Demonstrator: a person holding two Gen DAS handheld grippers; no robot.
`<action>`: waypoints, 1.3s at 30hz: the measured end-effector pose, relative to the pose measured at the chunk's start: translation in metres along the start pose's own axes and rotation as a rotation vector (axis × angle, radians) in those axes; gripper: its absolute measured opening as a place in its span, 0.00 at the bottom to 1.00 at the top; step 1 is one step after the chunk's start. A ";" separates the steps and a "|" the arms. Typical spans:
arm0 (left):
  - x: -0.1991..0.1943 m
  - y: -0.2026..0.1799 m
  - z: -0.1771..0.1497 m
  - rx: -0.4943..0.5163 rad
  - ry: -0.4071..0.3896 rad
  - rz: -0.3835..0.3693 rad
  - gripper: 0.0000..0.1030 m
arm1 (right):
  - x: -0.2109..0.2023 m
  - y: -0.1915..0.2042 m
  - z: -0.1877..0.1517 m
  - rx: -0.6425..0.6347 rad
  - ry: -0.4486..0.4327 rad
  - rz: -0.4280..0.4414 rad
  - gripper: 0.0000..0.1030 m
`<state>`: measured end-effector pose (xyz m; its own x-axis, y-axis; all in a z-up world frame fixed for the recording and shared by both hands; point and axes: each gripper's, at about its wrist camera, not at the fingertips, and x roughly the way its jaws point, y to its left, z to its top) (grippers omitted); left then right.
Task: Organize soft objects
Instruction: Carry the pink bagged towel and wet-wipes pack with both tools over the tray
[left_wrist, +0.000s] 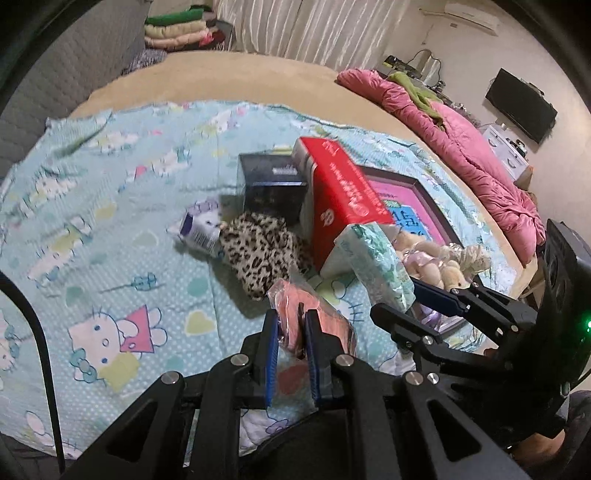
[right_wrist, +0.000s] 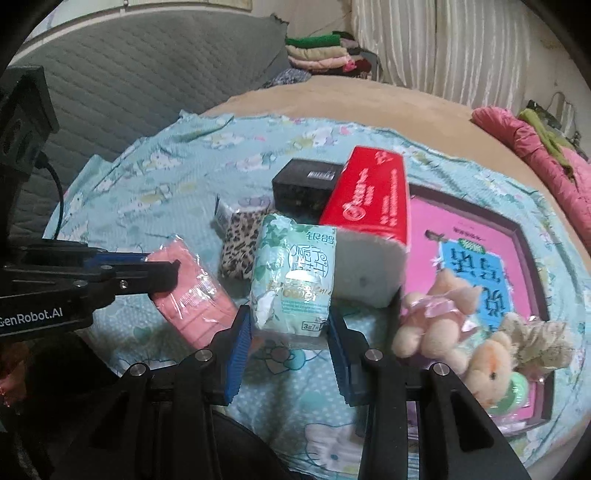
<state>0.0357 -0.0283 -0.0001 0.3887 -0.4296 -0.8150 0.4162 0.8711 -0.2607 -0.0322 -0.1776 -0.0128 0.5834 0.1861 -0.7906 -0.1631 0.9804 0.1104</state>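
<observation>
While both tongs carry loads above the bed (left_wrist: 122, 192), sorting is only partly complete. Left tongs (left_wrist: 291, 325) are clamped on the pink wrapped packet (left_wrist: 317, 314); right tongs (right_wrist: 291, 328) grip the green tissue pack (right_wrist: 291, 273). Plush toys (right_wrist: 454, 325) already lie in the pink tray (right_wrist: 524, 236). Remaining on the sheet: the leopard-print cloth (left_wrist: 258, 247) and what appears to be a small pouch (left_wrist: 201, 227), blurred here. The red box (left_wrist: 340, 192) and black box (left_wrist: 273, 184) stand behind.

Black grippers (left_wrist: 290, 328) with ribbed blue pads (right_wrist: 236, 354) (silver screws, "GenRobot.AI" marking)
</observation>
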 end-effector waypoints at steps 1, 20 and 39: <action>-0.003 -0.002 0.001 0.006 -0.007 0.007 0.14 | -0.003 -0.002 0.000 0.006 -0.007 -0.001 0.40; -0.047 -0.071 0.023 0.102 -0.104 0.002 0.14 | -0.077 -0.056 0.010 0.114 -0.148 -0.109 0.40; -0.034 -0.134 0.049 0.185 -0.116 -0.043 0.14 | -0.126 -0.150 -0.011 0.284 -0.200 -0.265 0.40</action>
<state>0.0069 -0.1424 0.0885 0.4544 -0.4996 -0.7375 0.5745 0.7971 -0.1860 -0.0902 -0.3487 0.0635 0.7231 -0.0928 -0.6844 0.2219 0.9696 0.1029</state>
